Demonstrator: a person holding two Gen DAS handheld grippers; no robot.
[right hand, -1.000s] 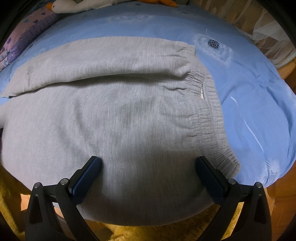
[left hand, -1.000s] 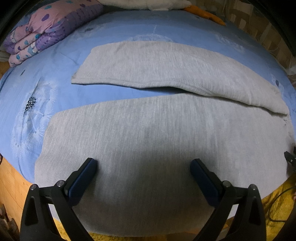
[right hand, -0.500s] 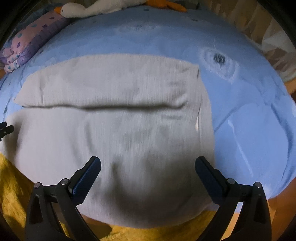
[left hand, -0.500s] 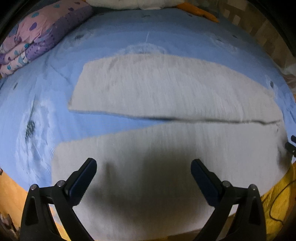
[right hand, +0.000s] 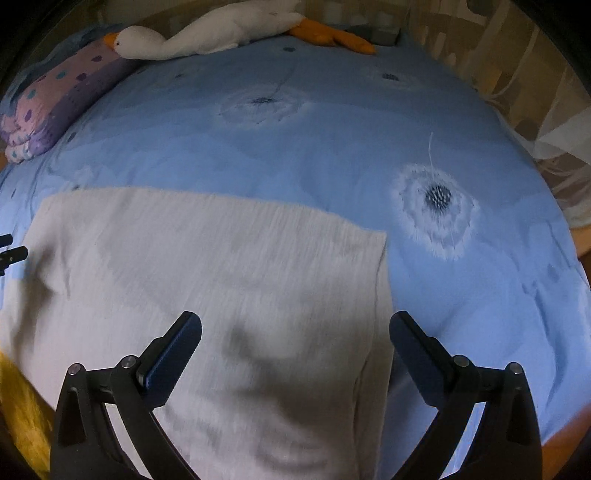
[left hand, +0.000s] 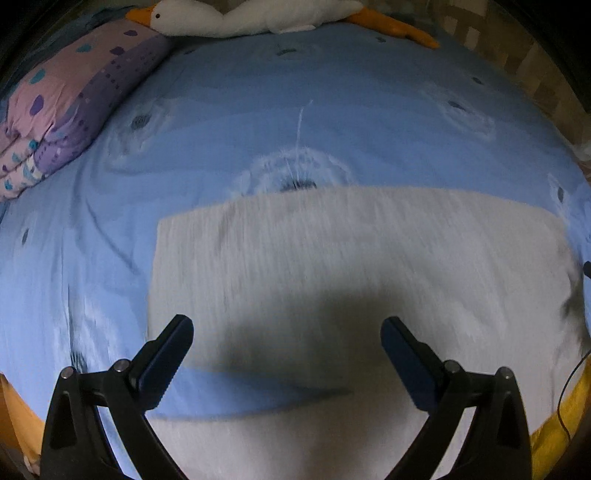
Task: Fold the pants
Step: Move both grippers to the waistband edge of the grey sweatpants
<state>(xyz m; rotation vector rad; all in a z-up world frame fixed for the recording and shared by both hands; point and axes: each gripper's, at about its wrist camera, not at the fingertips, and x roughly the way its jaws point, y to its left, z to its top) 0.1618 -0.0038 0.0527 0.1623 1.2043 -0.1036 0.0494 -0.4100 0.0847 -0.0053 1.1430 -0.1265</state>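
Grey pants [left hand: 351,266] lie flat on the blue bed sheet [left hand: 295,122], legs pointing left. In the left wrist view my left gripper [left hand: 286,356] is open and empty above the leg part. A strip of sheet shows between the two legs under it. In the right wrist view the pants [right hand: 221,266] fill the lower left, with the waist edge running down at the right. My right gripper [right hand: 295,349] is open and empty above the waist part. The frames are motion-blurred.
A folded purple-pink quilt [left hand: 62,110] lies at the far left and a white plush goose [left hand: 251,16] at the bed's head. Both show in the right wrist view too, quilt [right hand: 55,99] and goose [right hand: 214,33]. A yellow blanket [right hand: 18,406] hangs at the near edge.
Both grippers have tilted up and drawn back, so the pants sit lower in both views and more of the bed's far end shows. Both stay open. The pants have not moved.
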